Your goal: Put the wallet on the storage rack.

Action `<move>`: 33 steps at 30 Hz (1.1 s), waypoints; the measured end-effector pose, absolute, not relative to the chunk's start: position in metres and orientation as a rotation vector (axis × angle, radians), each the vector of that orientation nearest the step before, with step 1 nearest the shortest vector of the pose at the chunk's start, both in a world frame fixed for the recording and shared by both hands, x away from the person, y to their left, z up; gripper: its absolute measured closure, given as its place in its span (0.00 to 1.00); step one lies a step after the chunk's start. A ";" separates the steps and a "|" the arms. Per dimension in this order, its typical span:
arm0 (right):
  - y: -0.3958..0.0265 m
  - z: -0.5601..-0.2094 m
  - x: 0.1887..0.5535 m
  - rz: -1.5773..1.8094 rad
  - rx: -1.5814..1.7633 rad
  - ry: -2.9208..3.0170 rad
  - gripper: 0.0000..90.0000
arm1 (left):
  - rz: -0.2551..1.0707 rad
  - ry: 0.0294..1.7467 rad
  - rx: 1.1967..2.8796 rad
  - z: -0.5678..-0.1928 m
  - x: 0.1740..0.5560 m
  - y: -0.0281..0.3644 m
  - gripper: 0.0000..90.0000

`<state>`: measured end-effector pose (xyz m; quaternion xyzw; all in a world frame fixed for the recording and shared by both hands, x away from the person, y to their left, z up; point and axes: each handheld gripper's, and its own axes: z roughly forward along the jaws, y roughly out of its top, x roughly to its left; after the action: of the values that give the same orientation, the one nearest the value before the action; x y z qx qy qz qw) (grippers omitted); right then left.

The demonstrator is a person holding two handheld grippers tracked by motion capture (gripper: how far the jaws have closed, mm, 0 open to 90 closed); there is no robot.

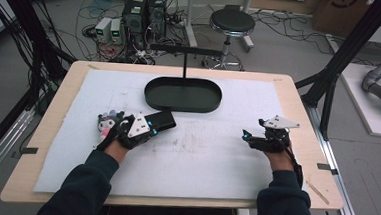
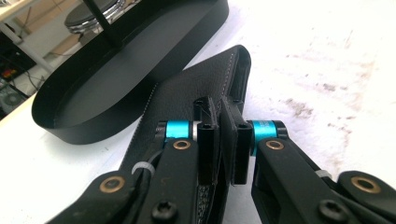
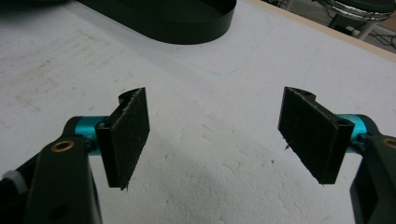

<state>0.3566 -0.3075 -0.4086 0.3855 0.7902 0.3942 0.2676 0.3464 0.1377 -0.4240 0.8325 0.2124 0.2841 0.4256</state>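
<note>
Item 1, black leather case [image 2: 196, 93]: flat, stitched along the edge, lying on the white foam mat [image 1: 215, 159] that covers the tabletop [image 1: 53, 109]. We find it left of centre, just in front of the tray, with a small plush charm [image 1: 106, 122] at its near end.

Item 2, left gripper [image 2: 226, 154]: fingers [image 2: 208, 149] pressed together on the near edge of the case, one pad on each face. In the high view we see it at the left [image 1: 149, 126], the hand low over the mat.

Item 3, right gripper [image 3: 215, 135]: fingers [image 3: 128, 135] spread wide with nothing but bare mat between them. In the high view it sits at the right of the mat [image 1: 247, 137], well apart from the case.

Item 4, black oval tray [image 1: 182, 106]: shallow, empty as far as we can see, a thin post with a crossbar rising from its far side.

Progress, as we judge it: the case is gripped but not visibly lifted, and it remains outside the tray. We take the tray as the likely destination; lifting, carrying and setting down would all be left to do.
</note>
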 end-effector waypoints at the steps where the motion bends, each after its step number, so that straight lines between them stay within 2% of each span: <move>1: -0.308 -0.409 0.357 1.061 1.040 2.132 0.28 | 0.697 0.541 2.063 -0.422 0.346 0.138 0.95; 8: -0.308 -0.408 0.356 1.066 1.040 2.129 0.28 | 0.574 0.591 1.992 -0.397 0.349 0.141 0.95; 18: -0.309 -0.408 0.355 1.069 1.043 2.119 0.28 | 0.268 0.714 1.844 -0.380 0.355 0.150 0.96; 28: -0.309 -0.408 0.356 1.074 1.038 2.123 0.28 | 0.381 0.757 1.906 -0.384 0.363 0.145 0.95; 30: -0.310 -0.408 0.356 1.074 1.032 2.122 0.28 | 0.385 0.762 1.909 -0.385 0.363 0.145 0.92; 33: -0.310 -0.408 0.355 1.073 1.041 2.122 0.28 | 0.366 0.780 1.903 -0.387 0.364 0.143 0.70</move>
<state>0.3550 -0.3096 -0.4079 0.3861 0.7872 0.3980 0.2698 0.3639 0.1433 -0.3865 0.7877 0.3227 0.1516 0.5024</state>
